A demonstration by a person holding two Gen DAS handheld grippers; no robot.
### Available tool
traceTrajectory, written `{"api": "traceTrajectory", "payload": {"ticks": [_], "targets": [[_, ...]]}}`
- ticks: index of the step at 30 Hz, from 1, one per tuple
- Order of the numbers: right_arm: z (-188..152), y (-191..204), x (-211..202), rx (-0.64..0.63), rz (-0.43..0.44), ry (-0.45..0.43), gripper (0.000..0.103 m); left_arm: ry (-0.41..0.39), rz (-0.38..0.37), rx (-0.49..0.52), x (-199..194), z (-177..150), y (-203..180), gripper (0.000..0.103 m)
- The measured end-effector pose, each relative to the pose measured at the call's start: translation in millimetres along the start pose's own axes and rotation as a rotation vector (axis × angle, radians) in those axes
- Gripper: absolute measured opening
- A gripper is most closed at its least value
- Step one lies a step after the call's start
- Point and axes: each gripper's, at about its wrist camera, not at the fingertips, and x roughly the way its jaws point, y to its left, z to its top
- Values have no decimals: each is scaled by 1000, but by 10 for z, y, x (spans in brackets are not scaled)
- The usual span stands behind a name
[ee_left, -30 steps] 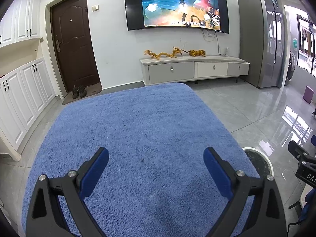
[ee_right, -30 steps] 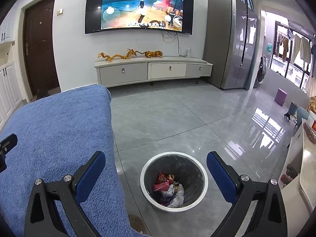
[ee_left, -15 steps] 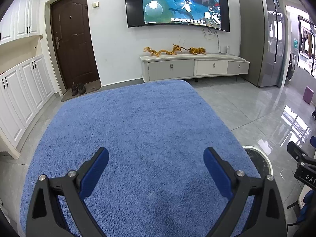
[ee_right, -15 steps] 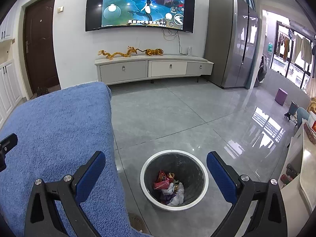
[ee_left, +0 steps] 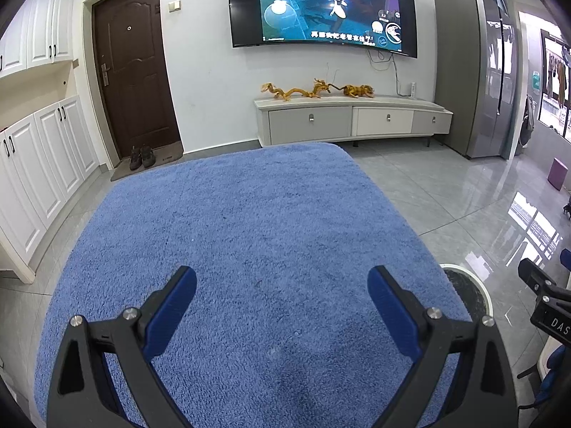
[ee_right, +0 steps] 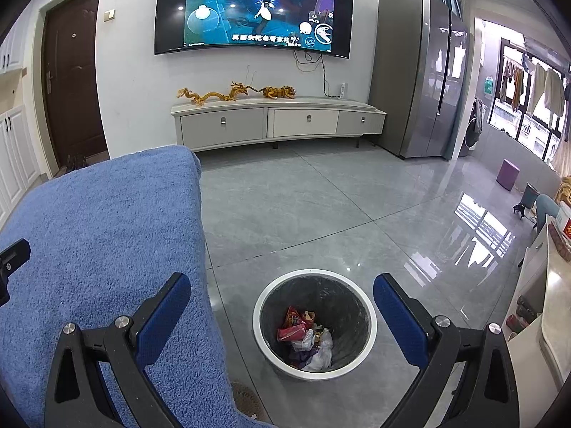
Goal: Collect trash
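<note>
A round white-rimmed trash bin [ee_right: 264, 335] stands on the grey floor beside the blue-towelled table. Inside it lie red snack wrappers and crumpled white trash [ee_right: 303, 339]. My right gripper [ee_right: 282, 292] is open and empty, hovering above the bin. My left gripper [ee_left: 282, 285] is open and empty, above the blue towel [ee_left: 249, 232]. No trash shows on the towel. The bin's rim also shows in the left wrist view [ee_left: 478, 285], with part of the right gripper at the right edge.
The blue towel's right edge [ee_right: 200, 232] drops off next to the bin. A TV cabinet [ee_right: 278, 121] and fridge [ee_right: 424, 85] stand by the far wall. White cupboards [ee_left: 39, 164] and a brown door [ee_left: 135, 71] are on the left. A cluttered counter [ee_right: 549, 285] is at the right.
Both grippers stay open and almost still. The view has tilted down very slightly. The TV picture has changed.
</note>
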Motion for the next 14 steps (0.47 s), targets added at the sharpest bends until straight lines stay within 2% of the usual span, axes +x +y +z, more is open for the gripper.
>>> {"api": "traceTrajectory", "payload": {"ticks": [14], "targets": [[-11,-7,4,0,-1,3,103,1,-4,-2,1,-6,2,97]]}}
